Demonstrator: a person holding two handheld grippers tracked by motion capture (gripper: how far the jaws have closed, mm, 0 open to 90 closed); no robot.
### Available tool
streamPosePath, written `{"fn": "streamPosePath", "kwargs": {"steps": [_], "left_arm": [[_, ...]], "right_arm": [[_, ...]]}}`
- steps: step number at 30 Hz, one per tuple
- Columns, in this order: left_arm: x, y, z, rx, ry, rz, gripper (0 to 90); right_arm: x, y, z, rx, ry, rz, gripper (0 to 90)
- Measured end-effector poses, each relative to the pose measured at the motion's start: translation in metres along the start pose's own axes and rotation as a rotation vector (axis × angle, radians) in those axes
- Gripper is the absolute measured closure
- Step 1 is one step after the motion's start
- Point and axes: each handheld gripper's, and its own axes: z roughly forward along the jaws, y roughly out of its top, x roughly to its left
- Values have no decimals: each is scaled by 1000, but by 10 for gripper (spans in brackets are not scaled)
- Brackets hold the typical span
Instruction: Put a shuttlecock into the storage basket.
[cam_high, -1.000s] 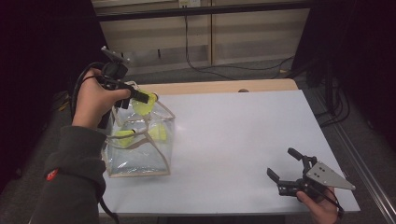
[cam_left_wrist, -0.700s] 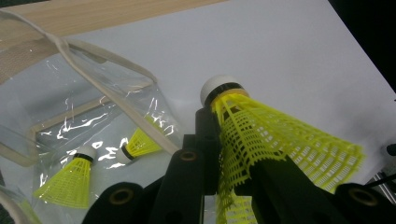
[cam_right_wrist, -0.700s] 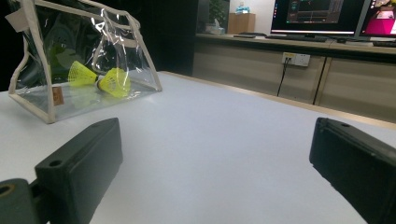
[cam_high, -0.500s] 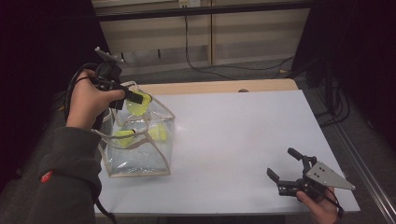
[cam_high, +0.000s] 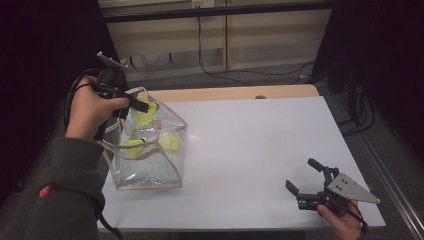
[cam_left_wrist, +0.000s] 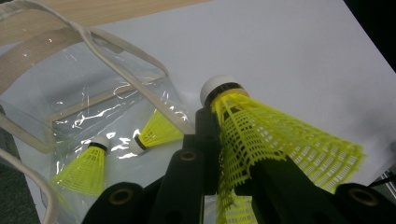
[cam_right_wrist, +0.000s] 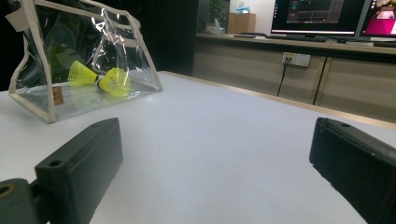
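Note:
My left gripper (cam_high: 146, 106) is shut on a yellow mesh shuttlecock (cam_high: 140, 114) and holds it just above the open top of a clear plastic bag (cam_high: 150, 167) with beige trim. In the left gripper view the jaws (cam_left_wrist: 233, 140) pinch the shuttlecock's skirt (cam_left_wrist: 285, 140), its white cork pointing away. Two more yellow shuttlecocks (cam_high: 131, 146) (cam_high: 170, 142) lie inside the bag. My right gripper (cam_high: 301, 174) rests open near the table's front right corner, nothing between its jaws (cam_right_wrist: 215, 149). It faces the bag (cam_right_wrist: 42, 100) across the table.
The white table top (cam_high: 250, 145) has a wooden strip along its far edge (cam_high: 235, 93). The bag's beige handles (cam_left_wrist: 42, 51) arch over its opening. Behind the table stand cabinets and trailing cables (cam_high: 210, 60); monitors (cam_right_wrist: 322, 16) glow in the right gripper view.
My left gripper has drifted slightly to the left with the shuttlecock still in its jaws. The right gripper has kept still.

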Motion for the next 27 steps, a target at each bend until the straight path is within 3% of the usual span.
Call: {"fn": "streamPosePath", "kwargs": {"steps": [27], "left_arm": [[11, -7, -7, -2, 25, -22, 848]], "right_arm": [[0, 0, 1, -1, 1, 3, 23]]}}
